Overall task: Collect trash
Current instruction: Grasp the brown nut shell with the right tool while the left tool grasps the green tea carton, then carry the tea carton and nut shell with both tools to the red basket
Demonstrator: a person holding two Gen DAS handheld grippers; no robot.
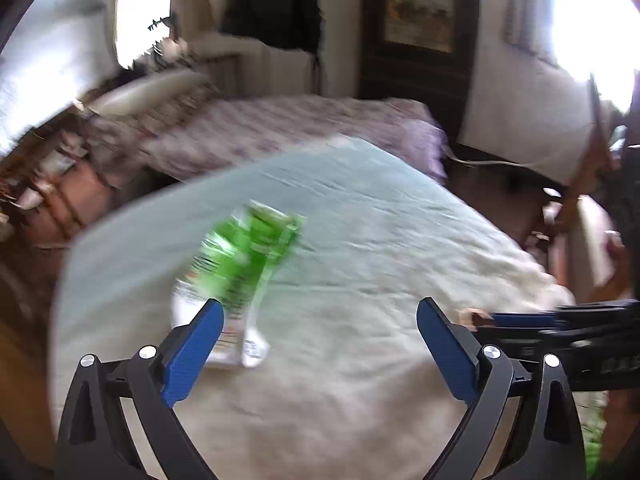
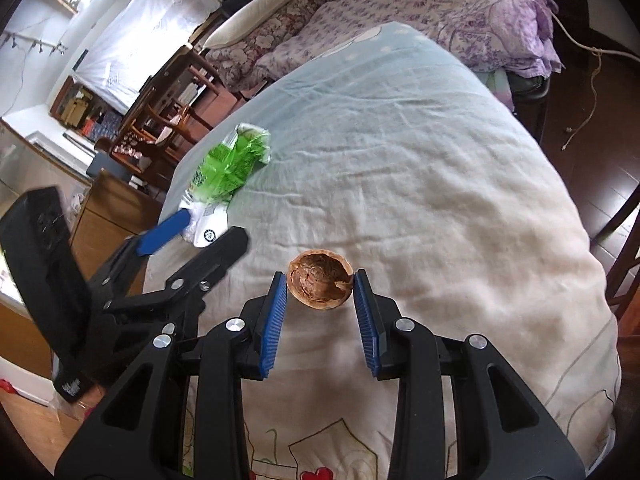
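Left wrist view: my left gripper [image 1: 320, 312] spread wide, grasping nothing; crumpled green-and-white plastic wrapper [image 1: 240, 268] blurred, centre-left on pale bedcover [image 1: 400, 240]. Right wrist view: my right gripper [image 2: 320, 286] clenched on brown walnut half-shell [image 2: 320, 284], centre; wrapper [image 2: 228, 168] upper left.

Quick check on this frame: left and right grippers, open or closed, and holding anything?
Left gripper: open, holding nothing; the green wrapper lies beside one finger.
Right gripper: closed on the brown shell, pinched between its fingers on the bedcover.
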